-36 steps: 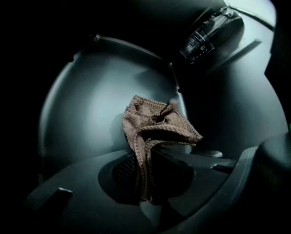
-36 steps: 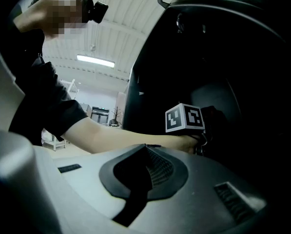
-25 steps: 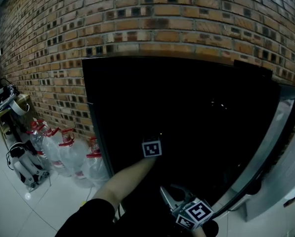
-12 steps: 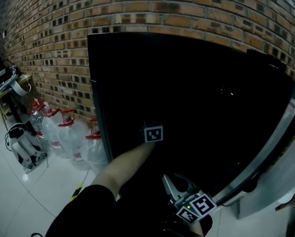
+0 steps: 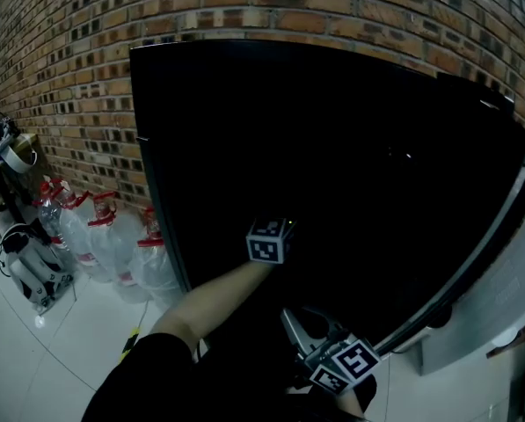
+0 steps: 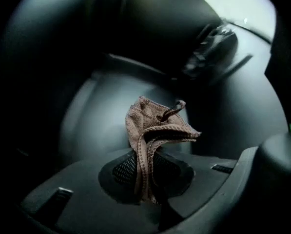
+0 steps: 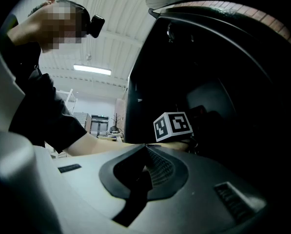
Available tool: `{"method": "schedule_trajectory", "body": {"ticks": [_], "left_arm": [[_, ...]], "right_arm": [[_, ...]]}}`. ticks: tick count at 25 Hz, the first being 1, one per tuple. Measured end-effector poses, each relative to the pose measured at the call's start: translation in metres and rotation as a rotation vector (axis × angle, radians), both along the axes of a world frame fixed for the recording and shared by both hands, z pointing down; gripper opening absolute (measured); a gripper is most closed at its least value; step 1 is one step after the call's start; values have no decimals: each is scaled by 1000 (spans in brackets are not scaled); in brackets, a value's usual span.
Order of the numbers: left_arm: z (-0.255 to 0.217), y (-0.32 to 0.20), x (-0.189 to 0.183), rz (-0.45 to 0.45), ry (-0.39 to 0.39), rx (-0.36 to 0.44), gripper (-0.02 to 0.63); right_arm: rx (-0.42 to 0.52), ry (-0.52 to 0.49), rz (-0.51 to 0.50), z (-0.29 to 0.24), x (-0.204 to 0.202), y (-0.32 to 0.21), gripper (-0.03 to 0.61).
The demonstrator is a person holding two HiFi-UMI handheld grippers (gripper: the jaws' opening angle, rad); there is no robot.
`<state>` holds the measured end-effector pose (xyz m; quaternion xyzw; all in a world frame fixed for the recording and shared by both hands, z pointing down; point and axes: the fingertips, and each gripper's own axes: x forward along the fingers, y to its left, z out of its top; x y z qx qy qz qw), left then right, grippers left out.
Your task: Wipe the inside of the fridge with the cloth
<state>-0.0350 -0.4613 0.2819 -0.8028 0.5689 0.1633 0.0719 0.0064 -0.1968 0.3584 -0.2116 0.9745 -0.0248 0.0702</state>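
The fridge (image 5: pixel 200 130) stands open, and its inside is dark in the head view. My left arm reaches into it; the left gripper's marker cube (image 5: pixel 267 240) shows, but its jaws are lost in the dark there. In the left gripper view the left gripper (image 6: pixel 145 177) is shut on a crumpled brown cloth (image 6: pixel 155 126), which stands up from the jaws before a pale curved inner wall (image 6: pixel 96 116). My right gripper (image 5: pixel 295 337) hangs low outside the fridge; its jaws (image 7: pixel 144 172) are shut with nothing between them.
The fridge door (image 5: pixel 499 227) swings out at the right. A brick wall (image 5: pixel 69 77) runs behind. Large water bottles (image 5: pixel 95 236) stand on the white tiled floor left of the fridge, with a headset (image 5: pixel 29 266) beside them.
The head view has drifted, so the fridge sits higher and fills more of the frame. The left gripper's cube has turned slightly inside the fridge. The right gripper has hardly moved.
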Motion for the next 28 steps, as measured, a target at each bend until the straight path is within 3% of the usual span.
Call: {"method": "schedule_trajectory", "body": {"ticks": [2,4,9,13,20,28], "left_arm": [[8,-1,32,147,44,-29,52],[25,-7,49,208,72,-76,52],[69,-16,89,303,-13,-179,52],[83,-29,104,297,-61,-214,52],[94,-44,103,282,-81,-241,54],[89,-41,67,174,-125,-213,54]], "right_arm": [[-8,5,16,2,3,-3,5],[0,10,28,5,6,-3,5],[0,22,16,9,7,-1,5],[1,26,13,7,4,-5,5],[-19,53,14,16,-2,-14,5],[-27,51,4,17,-12,-17,5]]}}
